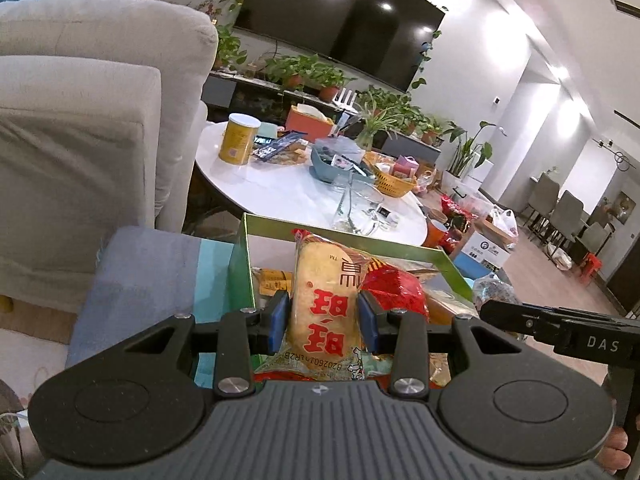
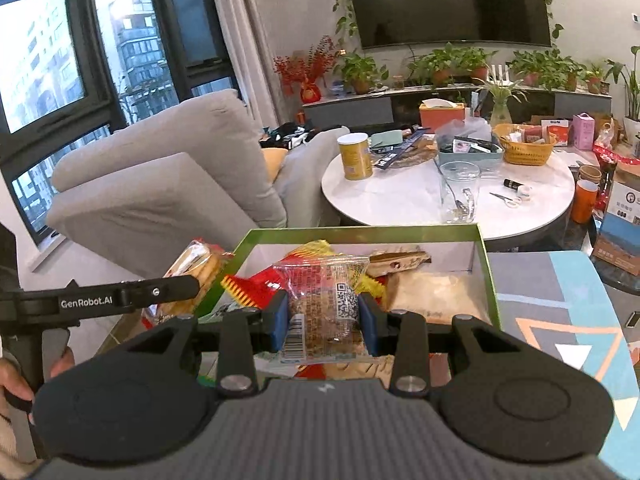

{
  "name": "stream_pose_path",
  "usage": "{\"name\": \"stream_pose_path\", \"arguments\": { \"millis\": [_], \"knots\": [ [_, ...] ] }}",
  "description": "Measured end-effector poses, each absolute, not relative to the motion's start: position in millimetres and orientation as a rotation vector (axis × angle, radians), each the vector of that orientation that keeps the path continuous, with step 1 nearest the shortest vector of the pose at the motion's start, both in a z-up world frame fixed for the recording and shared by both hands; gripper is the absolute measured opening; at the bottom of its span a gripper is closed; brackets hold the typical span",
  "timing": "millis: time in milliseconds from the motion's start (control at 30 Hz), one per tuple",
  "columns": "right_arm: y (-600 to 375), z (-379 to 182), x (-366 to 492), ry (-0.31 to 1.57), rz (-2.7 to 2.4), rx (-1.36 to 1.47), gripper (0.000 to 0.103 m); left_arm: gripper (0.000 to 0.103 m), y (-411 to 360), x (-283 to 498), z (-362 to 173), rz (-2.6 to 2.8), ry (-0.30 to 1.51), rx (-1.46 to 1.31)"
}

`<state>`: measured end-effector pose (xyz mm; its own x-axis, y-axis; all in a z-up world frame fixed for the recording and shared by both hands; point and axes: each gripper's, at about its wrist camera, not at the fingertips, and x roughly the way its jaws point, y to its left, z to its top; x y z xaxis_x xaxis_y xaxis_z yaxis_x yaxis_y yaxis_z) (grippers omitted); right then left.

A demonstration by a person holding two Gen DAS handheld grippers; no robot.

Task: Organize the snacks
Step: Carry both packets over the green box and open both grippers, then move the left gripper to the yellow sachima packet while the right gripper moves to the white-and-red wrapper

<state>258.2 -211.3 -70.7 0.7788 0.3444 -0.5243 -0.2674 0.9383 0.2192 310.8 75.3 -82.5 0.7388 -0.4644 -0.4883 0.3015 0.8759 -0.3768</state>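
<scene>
You had both tools loaded over the green box: your left tool was clamped on the rice cracker packet, your right tool on a clear-wrapped brown snack. Both packets hung just above the snacks piled in the box. To place them well, you needed to lower each onto a free spot, flat, and release gently without crushing.

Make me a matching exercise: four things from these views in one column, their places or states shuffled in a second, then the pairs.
1. rice cracker packet
2. clear QR-code packet
3. yellow can
4. green box

A. standing on the white table
B. clamped in the right hand-held gripper
C. open, with snacks inside
D. clamped in the left hand-held gripper

Pairs: 1-D, 2-B, 3-A, 4-C
</scene>
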Motion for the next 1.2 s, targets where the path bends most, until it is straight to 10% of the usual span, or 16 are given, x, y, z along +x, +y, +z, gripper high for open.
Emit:
{"name": "stream_pose_path", "arguments": {
  "millis": [433, 633, 1200],
  "knots": [
    [-216, -71, 279, 0.608, 0.326, 0.159, 0.044, 0.041, 65, 353, -89, -0.379, 0.677, -0.322],
    [-222, -66, 274, 0.573, 0.291, 0.196, 0.094, 0.056, 63, 349, -77, -0.340, 0.700, -0.300],
    [-210, -61, 200, 0.538, 0.388, 0.126, 0.095, 0.061, 102, 221, -67, -0.338, 0.662, -0.274]
  ]
}}
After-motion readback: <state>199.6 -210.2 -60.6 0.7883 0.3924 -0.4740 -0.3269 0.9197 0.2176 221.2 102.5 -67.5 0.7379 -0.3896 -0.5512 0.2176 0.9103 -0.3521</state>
